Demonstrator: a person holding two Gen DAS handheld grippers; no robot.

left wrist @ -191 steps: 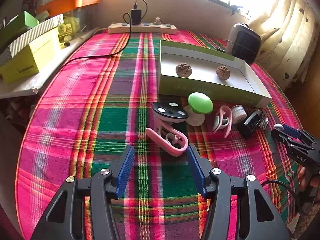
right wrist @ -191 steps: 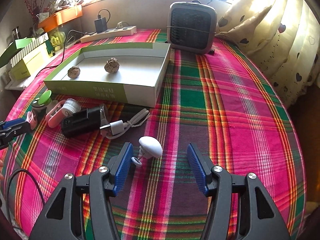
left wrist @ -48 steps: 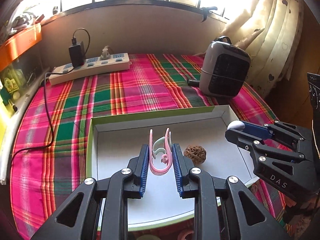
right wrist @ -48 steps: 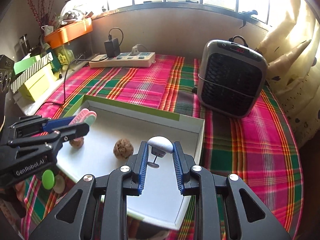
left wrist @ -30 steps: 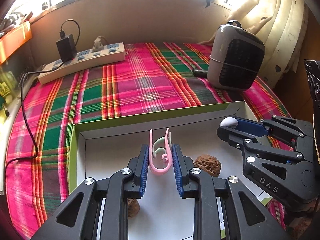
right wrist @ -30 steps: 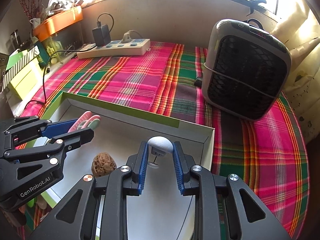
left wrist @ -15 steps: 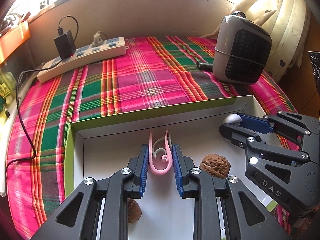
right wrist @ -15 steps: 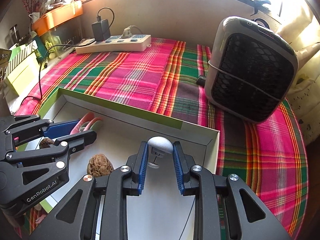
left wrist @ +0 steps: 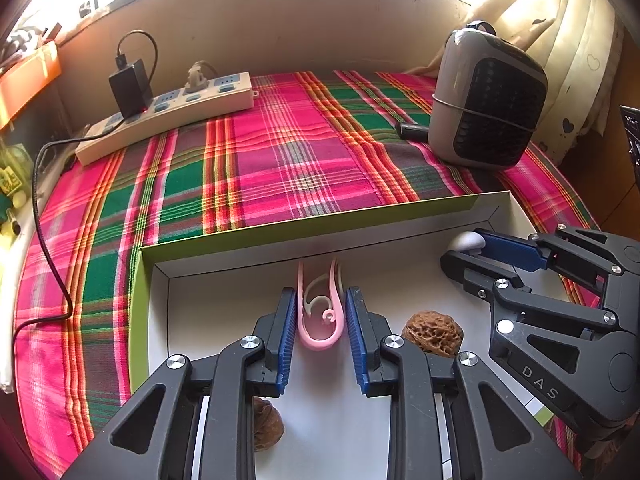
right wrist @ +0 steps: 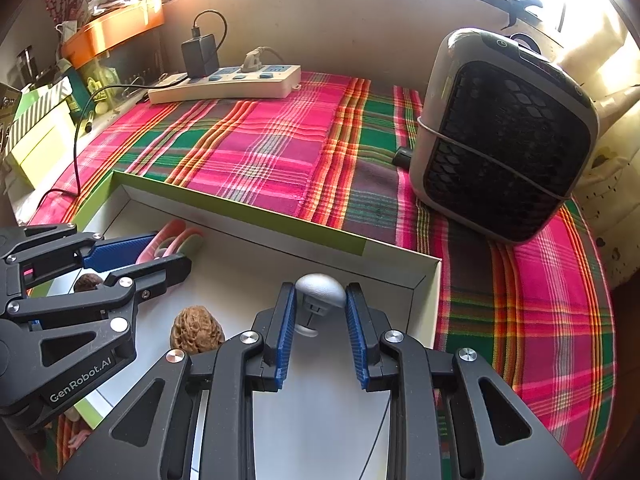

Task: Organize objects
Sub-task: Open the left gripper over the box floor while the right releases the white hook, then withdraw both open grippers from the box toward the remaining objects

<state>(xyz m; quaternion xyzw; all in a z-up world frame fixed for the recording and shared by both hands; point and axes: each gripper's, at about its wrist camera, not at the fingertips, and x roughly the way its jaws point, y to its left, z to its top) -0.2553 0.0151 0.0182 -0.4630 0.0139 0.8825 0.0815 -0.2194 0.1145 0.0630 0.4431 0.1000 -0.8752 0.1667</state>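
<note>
My left gripper is shut on a pink clip and holds it over the white tray with green sides, near its far wall. My right gripper is shut on a small white mushroom-shaped hook over the tray's far right corner. Each gripper shows in the other's view: the right one at right, the left one at left. Two walnuts lie in the tray; one also shows in the right wrist view.
A grey fan heater stands right of the tray on the plaid cloth. A white power strip with a black charger lies along the back wall. Green and yellow boxes sit at the far left.
Both grippers picked their objects off the cloth and carried them over the tray. In the last second both moved forward and lower, toward the tray's far wall.
</note>
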